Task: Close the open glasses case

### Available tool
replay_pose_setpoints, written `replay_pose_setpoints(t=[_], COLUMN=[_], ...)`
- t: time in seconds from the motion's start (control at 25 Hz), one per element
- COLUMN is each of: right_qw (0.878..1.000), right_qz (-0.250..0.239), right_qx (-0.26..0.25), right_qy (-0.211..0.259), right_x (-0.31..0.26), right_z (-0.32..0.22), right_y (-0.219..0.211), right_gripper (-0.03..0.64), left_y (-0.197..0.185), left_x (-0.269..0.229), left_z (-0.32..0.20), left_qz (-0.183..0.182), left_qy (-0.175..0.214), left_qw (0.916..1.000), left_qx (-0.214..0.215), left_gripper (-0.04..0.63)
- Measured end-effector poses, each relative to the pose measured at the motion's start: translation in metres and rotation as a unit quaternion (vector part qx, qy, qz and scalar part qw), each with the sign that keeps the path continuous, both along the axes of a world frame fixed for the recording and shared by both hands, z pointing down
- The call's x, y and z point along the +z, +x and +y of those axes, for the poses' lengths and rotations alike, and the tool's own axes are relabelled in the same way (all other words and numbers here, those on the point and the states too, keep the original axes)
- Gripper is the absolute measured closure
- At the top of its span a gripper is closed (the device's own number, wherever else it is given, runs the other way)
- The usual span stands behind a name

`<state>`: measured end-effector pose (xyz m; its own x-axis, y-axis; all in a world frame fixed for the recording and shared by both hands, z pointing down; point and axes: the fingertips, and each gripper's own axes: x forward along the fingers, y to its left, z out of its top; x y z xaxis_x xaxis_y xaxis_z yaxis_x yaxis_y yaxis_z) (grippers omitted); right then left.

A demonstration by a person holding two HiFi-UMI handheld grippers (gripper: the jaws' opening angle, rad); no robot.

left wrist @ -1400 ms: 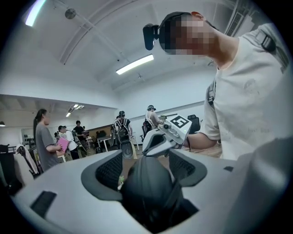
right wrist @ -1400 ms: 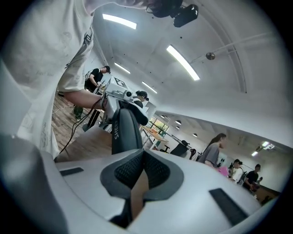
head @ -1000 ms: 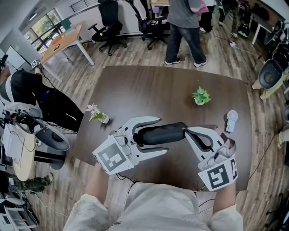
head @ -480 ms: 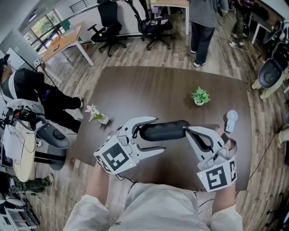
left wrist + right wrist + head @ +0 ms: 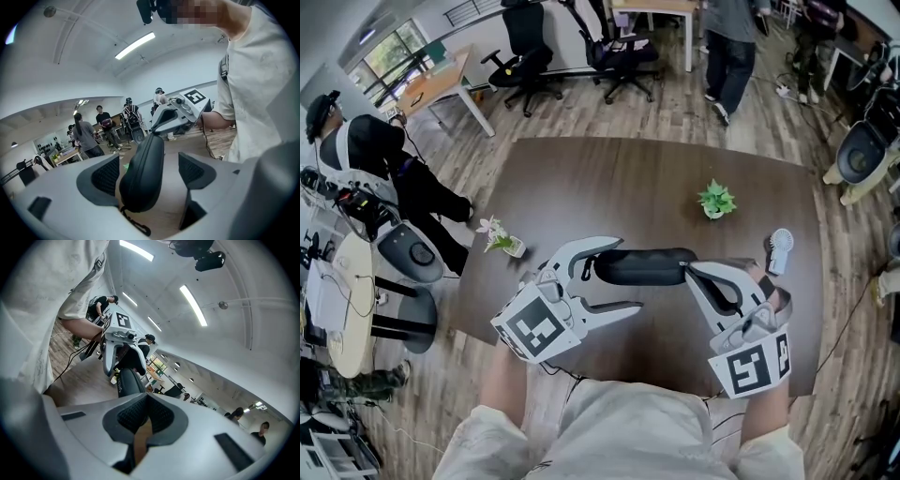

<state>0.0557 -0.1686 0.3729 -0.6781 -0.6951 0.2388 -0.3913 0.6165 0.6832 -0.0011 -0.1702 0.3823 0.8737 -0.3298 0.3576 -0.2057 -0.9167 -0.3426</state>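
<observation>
The black oblong glasses case lies flat near the middle of the dark brown table, its long axis running 9 to 3 o'clock in the head view, and its lid appears down. The left gripper straddles the case's 9 o'clock end with its 2 jaws spread wide, having just been opening; the case sits between the pads, pressed by neither. The right gripper has its jaws fully together on nothing, tips at the case's 3 o'clock end; contact cannot be confirmed.
</observation>
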Motion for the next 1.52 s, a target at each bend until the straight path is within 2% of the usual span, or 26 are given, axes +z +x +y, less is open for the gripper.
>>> replay_pose_setpoints(t=[0.16, 0.48, 0.68, 1.0, 1.2, 1.36, 1.52], right_qw=[1.0, 0.999, 0.999, 0.997, 0.994, 0.996, 0.999], right_qz=[0.009, 0.025, 0.041, 0.079, 0.109, 0.09, 0.046], right_qx=[-0.004, -0.023, -0.018, -0.02, -0.004, -0.001, -0.006], right_qy=[0.0, 0.015, 0.013, 0.014, 0.018, 0.011, 0.001], right_x=[0.002, 0.0, 0.004, 0.012, 0.02, 0.019, 0.012], right_z=[0.002, 0.01, 0.01, 0.008, 0.004, 0.003, 0.003], right_y=[-0.004, -0.017, -0.017, -0.015, -0.005, 0.001, 0.003], right_gripper=[0.615, 0.615, 0.615, 0.615, 0.615, 0.615, 0.615], left_y=[0.013, 0.046, 0.048, 0.048, 0.04, 0.034, 0.031], left_x=[0.003, 0.04, 0.051, 0.058, 0.06, 0.05, 0.034], left_z=[-0.003, -0.003, -0.009, -0.012, -0.011, -0.006, 0.0], left_qz=[-0.021, -0.113, -0.129, -0.137, -0.137, -0.109, -0.055], left_qy=[0.018, 0.03, 0.036, 0.052, 0.041, 0.033, 0.01], left_qw=[0.9996, 0.9924, 0.9907, 0.9891, 0.9896, 0.9934, 0.998], left_qx=[0.004, 0.04, 0.028, 0.014, 0.014, 0.018, 0.028], left_gripper=[0.186, 0.192, 0.311, 0.325, 0.325, 0.325, 0.327])
